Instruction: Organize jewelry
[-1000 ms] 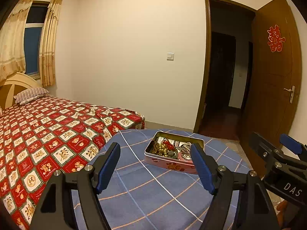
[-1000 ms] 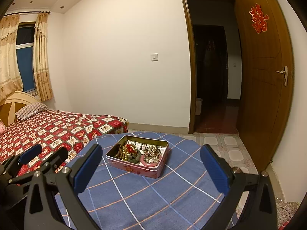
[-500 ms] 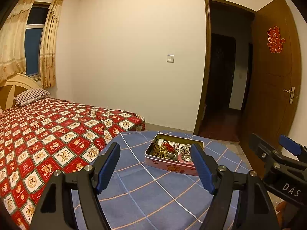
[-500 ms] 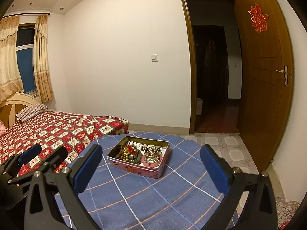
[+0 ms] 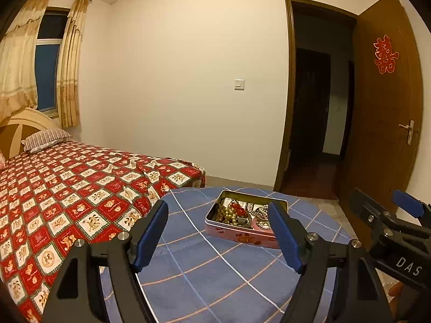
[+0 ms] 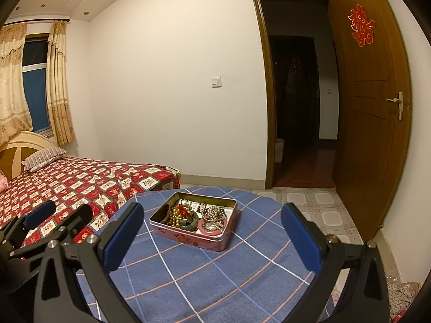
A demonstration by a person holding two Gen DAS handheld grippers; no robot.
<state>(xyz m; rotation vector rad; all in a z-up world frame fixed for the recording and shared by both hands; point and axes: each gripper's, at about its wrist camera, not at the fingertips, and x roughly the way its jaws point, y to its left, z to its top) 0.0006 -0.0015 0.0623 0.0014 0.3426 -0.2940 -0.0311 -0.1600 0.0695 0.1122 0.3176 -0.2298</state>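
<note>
A pink tin box sits on the round table with a blue checked cloth. Inside lie brown bead strings, a red ornament, a dark bangle and a pile of silver beads. My left gripper is open and empty, held above the table short of the box. My right gripper is open wide and empty, also short of the box. Each gripper shows at the edge of the other's view.
A bed with a red patterned cover stands left of the table. An open wooden door and a dark doorway are at the right. Tiled floor lies beyond the table.
Both grippers have drawn back and risen slightly; the box looks a little farther and lower in both views. Jaws stay open.
</note>
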